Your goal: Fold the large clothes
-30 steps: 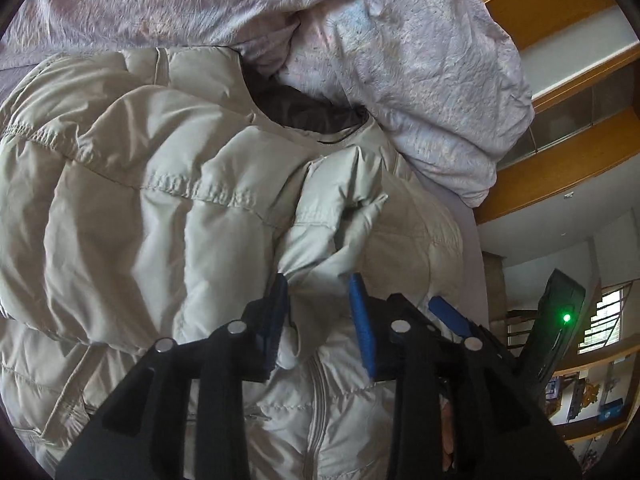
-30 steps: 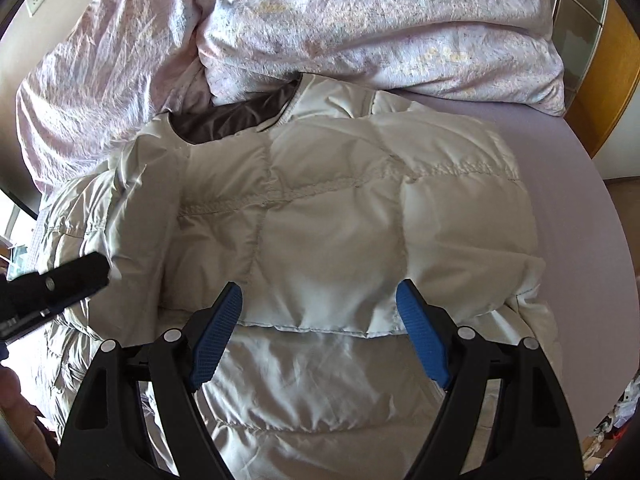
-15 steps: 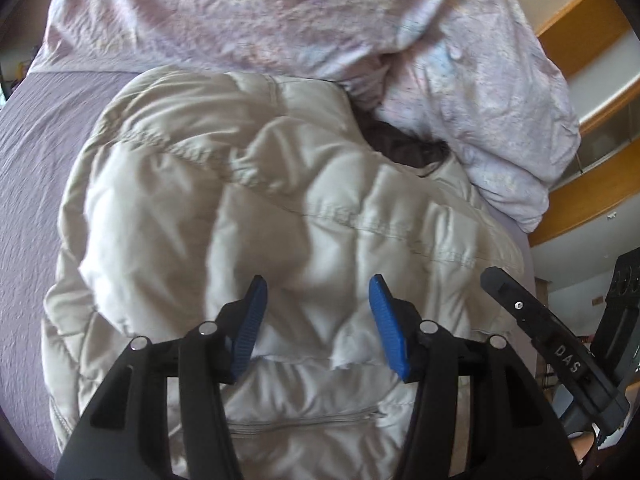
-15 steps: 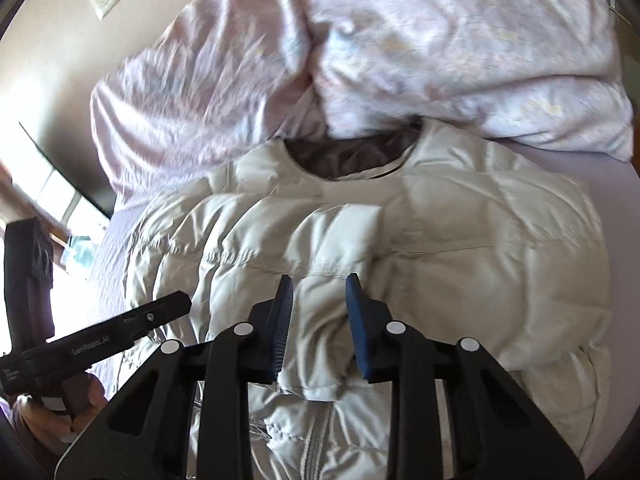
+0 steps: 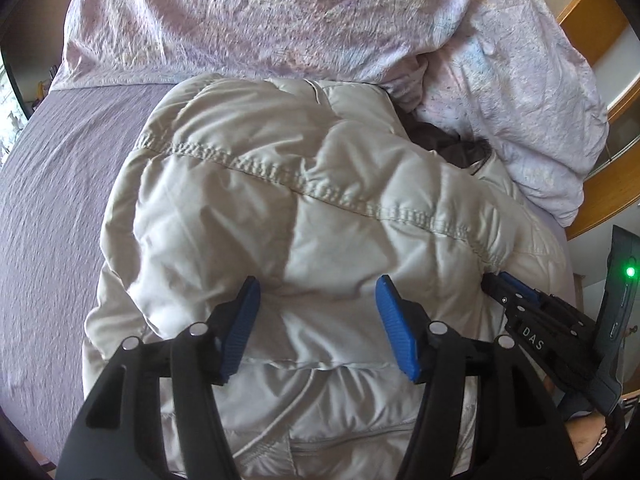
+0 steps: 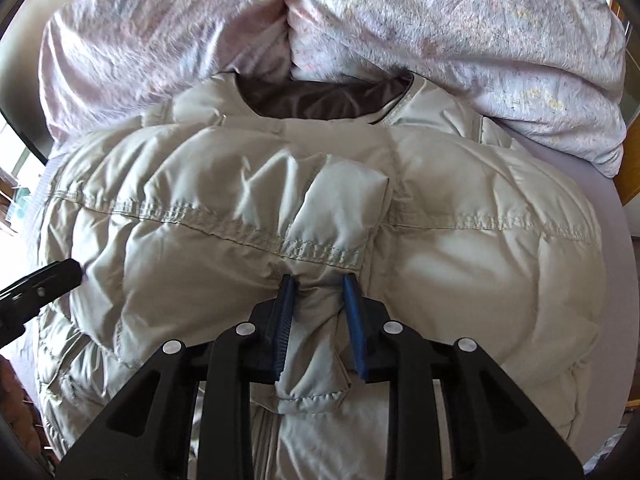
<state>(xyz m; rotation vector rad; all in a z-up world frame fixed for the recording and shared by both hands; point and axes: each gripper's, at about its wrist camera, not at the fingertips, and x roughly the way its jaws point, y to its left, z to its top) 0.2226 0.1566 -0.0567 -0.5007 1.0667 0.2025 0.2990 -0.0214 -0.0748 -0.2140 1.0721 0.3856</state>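
Observation:
A puffy beige down jacket [image 5: 304, 208] lies on the bed, front up, both sleeves folded across its chest; its dark-lined collar [image 6: 316, 96] points to the pillows. My left gripper [image 5: 316, 296] is open, its blue pads either side of the folded left sleeve, holding nothing. My right gripper [image 6: 318, 280] is shut on the cuff end of a sleeve [image 6: 316, 344] at the jacket's middle; its tip also shows in the left wrist view [image 5: 504, 280]. The left gripper's tip shows at the left edge of the right wrist view [image 6: 48, 280].
Crumpled pale pink bedding [image 5: 280, 16] is heaped behind the collar, also in the right wrist view [image 6: 440, 20]. The purple sheet [image 5: 52, 184] spreads to the left. A wooden bed frame [image 5: 600, 204] runs along the right.
My left gripper let go of the sleeve cuff, opened wide and shifted left over the folded sleeve. My right gripper moved from over the right sleeve to the middle and closed on the cuff.

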